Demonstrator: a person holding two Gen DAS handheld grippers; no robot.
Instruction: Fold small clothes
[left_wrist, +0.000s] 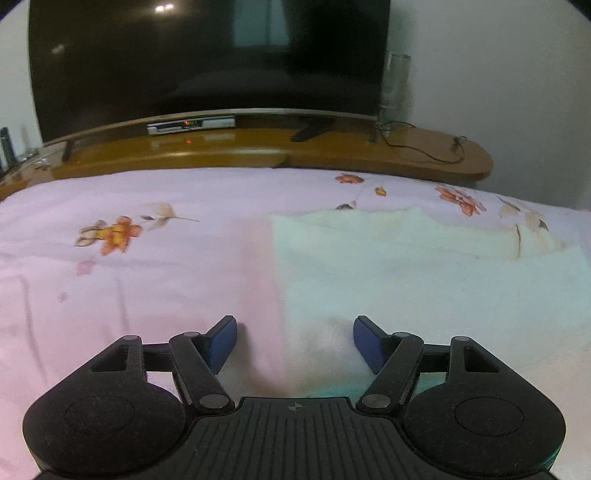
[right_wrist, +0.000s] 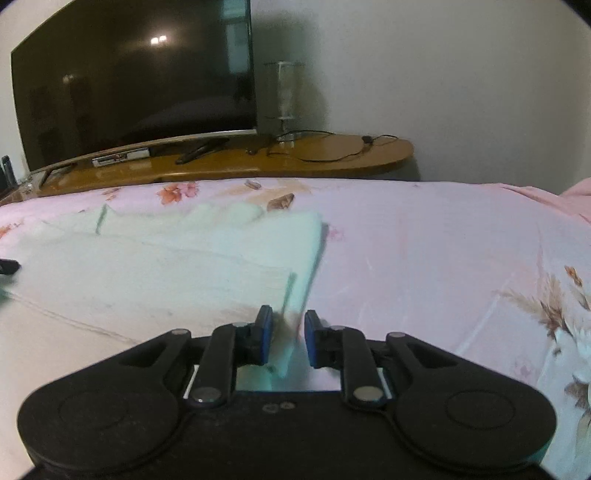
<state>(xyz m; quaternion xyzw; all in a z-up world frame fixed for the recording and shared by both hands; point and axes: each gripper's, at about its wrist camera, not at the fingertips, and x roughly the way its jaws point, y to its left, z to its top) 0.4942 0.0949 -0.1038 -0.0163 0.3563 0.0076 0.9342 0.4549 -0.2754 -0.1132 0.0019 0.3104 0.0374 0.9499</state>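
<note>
A pale mint-white small garment (left_wrist: 424, 280) lies flat on the pink floral bed sheet (left_wrist: 129, 288). My left gripper (left_wrist: 294, 345) is open, its blue pads low over the garment's near left edge, which runs between the jaws. In the right wrist view the garment (right_wrist: 166, 258) spreads to the left. My right gripper (right_wrist: 288, 338) has its jaws narrowly apart around the garment's near right corner, where a fold of cloth stands up between the pads. The pads do not visibly press the cloth. The tip of the left gripper shows at the left edge (right_wrist: 7, 266).
A wooden shelf (left_wrist: 332, 151) runs behind the bed and carries a large dark TV (left_wrist: 207, 55), a set-top box (left_wrist: 190, 125), a clear glass stand (right_wrist: 284, 99) and loose cables (right_wrist: 332, 151). A white wall stands to the right. The sheet (right_wrist: 443, 258) stretches to the right.
</note>
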